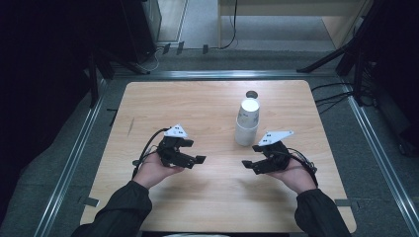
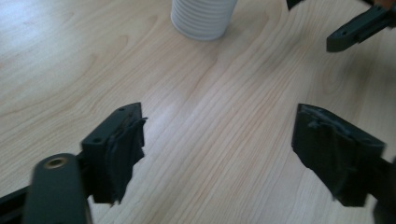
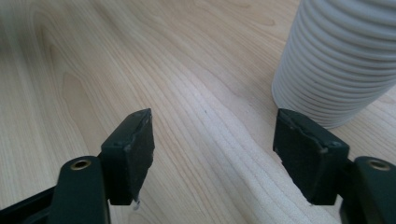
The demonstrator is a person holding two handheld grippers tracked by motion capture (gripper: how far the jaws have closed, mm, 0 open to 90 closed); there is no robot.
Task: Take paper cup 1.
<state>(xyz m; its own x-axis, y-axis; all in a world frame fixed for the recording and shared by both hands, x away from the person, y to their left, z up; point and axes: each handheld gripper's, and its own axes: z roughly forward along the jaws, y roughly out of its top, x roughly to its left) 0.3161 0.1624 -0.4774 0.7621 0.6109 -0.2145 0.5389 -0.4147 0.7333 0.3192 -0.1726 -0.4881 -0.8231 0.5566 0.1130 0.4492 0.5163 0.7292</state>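
Since nothing is gripped yet, work is judged barely begun. Stack of white ribbed cups point(image 1: 246, 123) stands upright, right of centre on the table point(image 1: 148, 98), just beyond the right gripper point(image 1: 249, 157); small dark object point(image 1: 252, 94) behind it, poss. a lid. Left gripper point(image 1: 196, 151) and right gripper both spread wide, empty. Still to do: approach, grasp.

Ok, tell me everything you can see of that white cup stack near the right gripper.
The stack of white cups stands upside down on the wooden table, right of centre, leaning slightly. It looks like paper or thin plastic, with ribbed rims layered closely at its base. Its flat top is closed. A small dark round thing lies just beyond it. Nothing grips it: the right gripper sits open just in front, the left gripper farther off, also open.
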